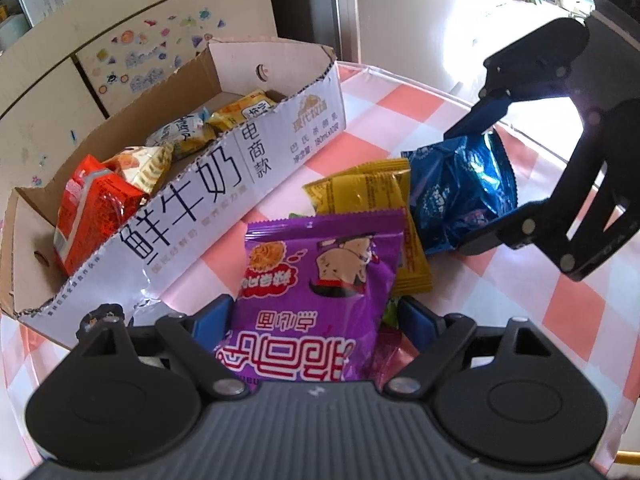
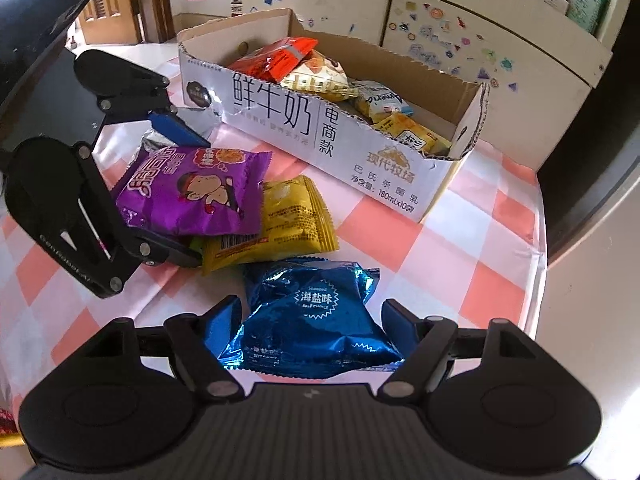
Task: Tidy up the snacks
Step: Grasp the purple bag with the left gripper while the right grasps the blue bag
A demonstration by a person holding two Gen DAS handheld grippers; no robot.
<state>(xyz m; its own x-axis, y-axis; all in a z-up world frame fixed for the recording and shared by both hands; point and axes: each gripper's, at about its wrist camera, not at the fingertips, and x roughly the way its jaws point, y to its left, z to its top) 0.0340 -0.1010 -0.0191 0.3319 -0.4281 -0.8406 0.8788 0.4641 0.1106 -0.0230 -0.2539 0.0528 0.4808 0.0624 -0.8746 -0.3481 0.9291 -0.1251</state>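
A cut-open milk carton box lies on a pink-and-white checked tablecloth and serves as the snack container. Inside it, read from the left wrist view, are a red packet at the near end, a pale yellow noodle packet beside it, a white-and-yellow packet, and a yellow packet toward the far end. The packets overlap in a row along the box.

Outside the box, on the cloth just beside its printed wall, lie three loose packets. A purple packet rests partly on top of a mustard packet; a blue foil packet lies next to the mustard one, apart from the box.

The left gripper has its jaws spread wide on either side of the purple packet; whether the pads touch it cannot be told. The right gripper is likewise wide open, one finger on each flank of the blue packet, with visible gaps on both sides. A stickered cabinet stands behind the box.
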